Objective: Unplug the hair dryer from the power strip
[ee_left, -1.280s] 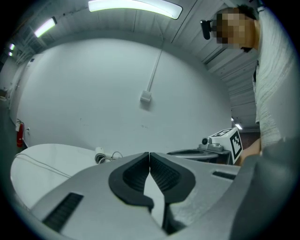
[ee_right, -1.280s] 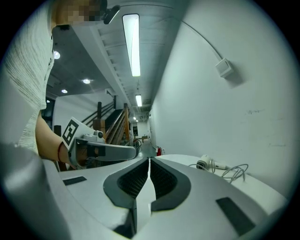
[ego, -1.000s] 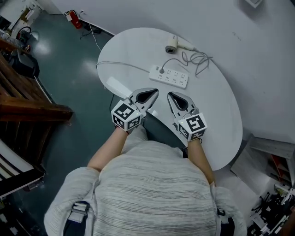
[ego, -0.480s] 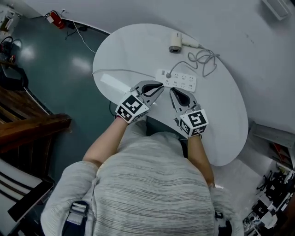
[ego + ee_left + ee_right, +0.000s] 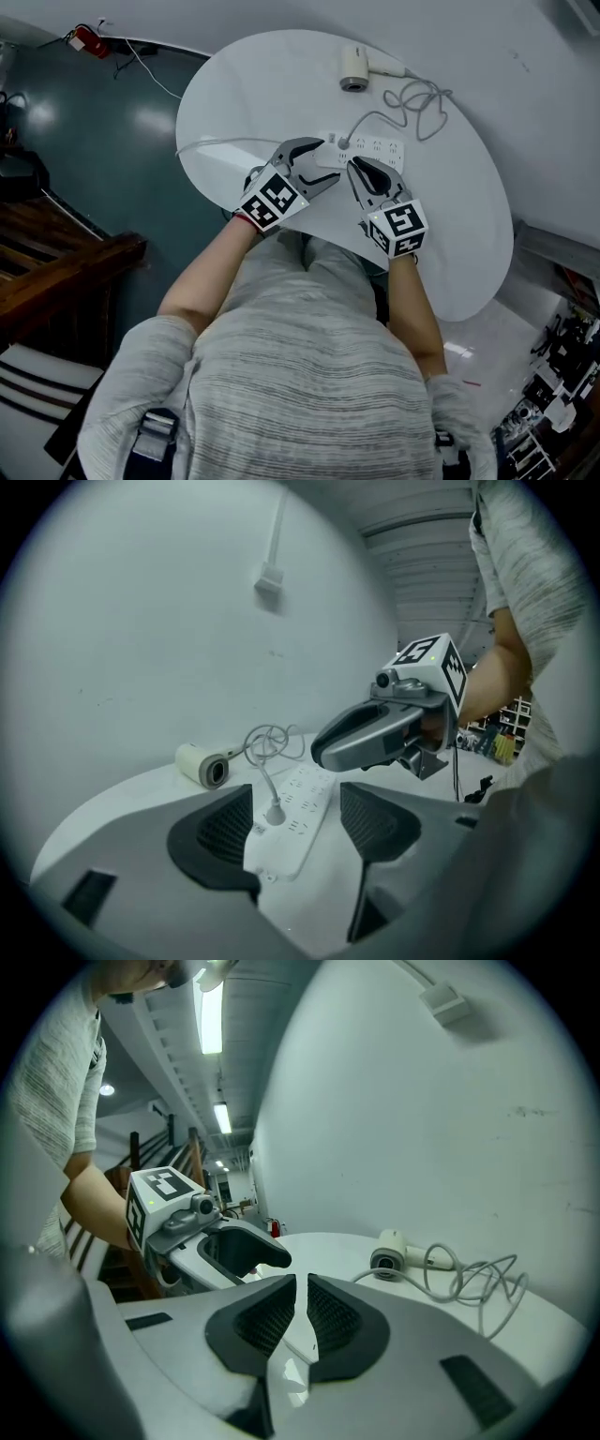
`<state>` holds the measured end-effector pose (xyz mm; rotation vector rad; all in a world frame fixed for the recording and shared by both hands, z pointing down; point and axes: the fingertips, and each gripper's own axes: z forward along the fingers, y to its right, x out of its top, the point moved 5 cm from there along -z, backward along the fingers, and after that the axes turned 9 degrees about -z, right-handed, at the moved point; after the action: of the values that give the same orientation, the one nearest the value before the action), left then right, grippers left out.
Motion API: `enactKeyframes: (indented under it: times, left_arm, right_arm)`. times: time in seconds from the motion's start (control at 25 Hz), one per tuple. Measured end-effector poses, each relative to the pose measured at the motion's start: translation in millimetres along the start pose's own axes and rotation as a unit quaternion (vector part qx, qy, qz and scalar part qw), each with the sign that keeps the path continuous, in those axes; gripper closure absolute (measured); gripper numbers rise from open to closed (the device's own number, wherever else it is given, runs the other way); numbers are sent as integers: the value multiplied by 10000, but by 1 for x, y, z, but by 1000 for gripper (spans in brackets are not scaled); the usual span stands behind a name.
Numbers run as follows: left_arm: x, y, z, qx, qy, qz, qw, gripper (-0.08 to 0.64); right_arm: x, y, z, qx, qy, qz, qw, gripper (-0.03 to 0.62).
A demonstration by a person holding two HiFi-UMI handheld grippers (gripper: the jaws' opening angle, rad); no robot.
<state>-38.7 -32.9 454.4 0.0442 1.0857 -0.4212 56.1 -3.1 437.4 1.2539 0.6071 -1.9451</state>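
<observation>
Plainly the plug (image 5: 343, 144) is not yet out: it stands upright in the socket at the 9 o'clock end of the power strip (image 5: 367, 152), which lies flat near the middle of the round white table (image 5: 253, 94). Its cord (image 5: 420, 97) loops away towards 1 o'clock and back to the hair dryer (image 5: 353, 67), which lies on its side at the table's 12 o'clock edge. The left gripper (image 5: 298, 808) has its jaws well apart and holds nothing; in its own view the plug and the near end of the strip show in the gap, a little beyond the pads. The right gripper (image 5: 301, 1312) has its jaws almost together, with only a slim gap and nothing clamped, and it hovers just beside the left one, over the strip's near edge. The main risk, I judge, is that the strip is not pinned, so a pull on the plug could lift or drag the whole strip instead of freeing the pins. The wide left jaws might also close on the thin cord above the plug, or catch the strip's body, and slip. With the two grippers so near each other, a sideways tug could knock them together, and a jerk on the cord could drag the dryer.
</observation>
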Motion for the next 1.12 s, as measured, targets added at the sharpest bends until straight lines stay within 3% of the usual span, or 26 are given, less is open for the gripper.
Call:
enactKeyframes:
  times: [0.24,0.52,0.6,0.64,1.12]
  left_arm:
    - [-12,-10,22,-97,-536,253,9982,200]
    - [-33,-22,56,-365,-1373,930,9855,116]
    - [-38,-28,66,-385,-1526,1058,9819,106]
    - [-39,-30,71,-420,-1579,1121,9802,103]
    - [-47,-23,101,-948,-1620,1657,9681,101]
  right_arm:
    - [-9,3,12,287,-224,15,9993,561]
    - [-16,15,19,444,-424,-2,9981,560]
    - [-21,17,23,553,-562,13,9969,500]
    - [-24,17,25,609,-625,29,9962,460]
    - [-36,26,46,728,-945,-118,9928,439]
